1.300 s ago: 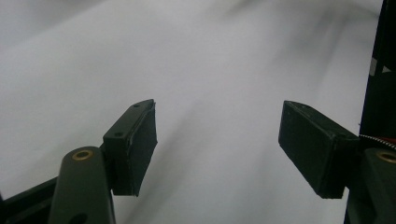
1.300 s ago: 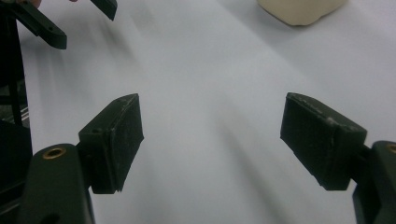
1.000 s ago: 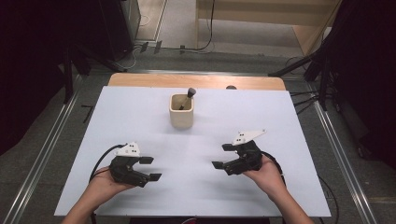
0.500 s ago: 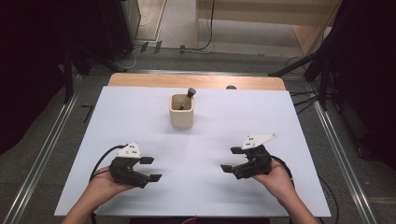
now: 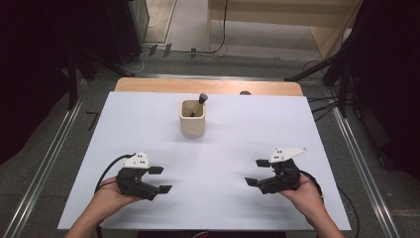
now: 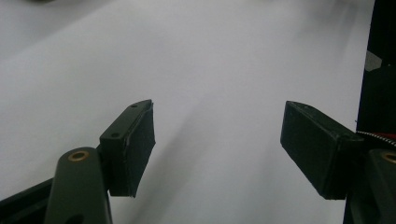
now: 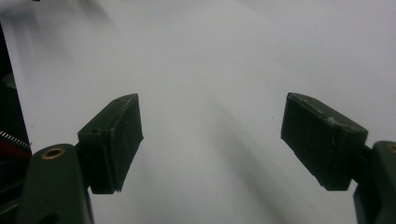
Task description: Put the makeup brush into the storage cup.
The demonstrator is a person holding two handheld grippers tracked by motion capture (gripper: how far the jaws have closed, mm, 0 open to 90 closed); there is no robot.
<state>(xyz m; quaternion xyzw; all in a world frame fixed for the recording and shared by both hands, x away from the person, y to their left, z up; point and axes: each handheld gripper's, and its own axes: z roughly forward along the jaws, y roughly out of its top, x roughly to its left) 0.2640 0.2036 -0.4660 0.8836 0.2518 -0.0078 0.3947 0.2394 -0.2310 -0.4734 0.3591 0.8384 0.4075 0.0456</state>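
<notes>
Left gripper [image 5: 160, 179]: jaws released, wide apart, nothing between them; bare white bench [image 5: 247, 144] surface lies ahead of and beneath the jaws. Right gripper [image 5: 256, 172]: jaws likewise released and empty, bare bench surface between and beyond them. Both grippers are hand-held low over the near part of the bench, their jaws pointing inward toward each other. The cream cup [image 5: 192, 118] stands upright well beyond both sets of jaws, roughly midway between them, with a dark-tipped stick [image 5: 200, 102] leaning inside it.

Two grippers [image 5: 159, 179] [image 5: 256, 172], one cup [image 5: 192, 119], one pestle [image 5: 200, 101]
</notes>
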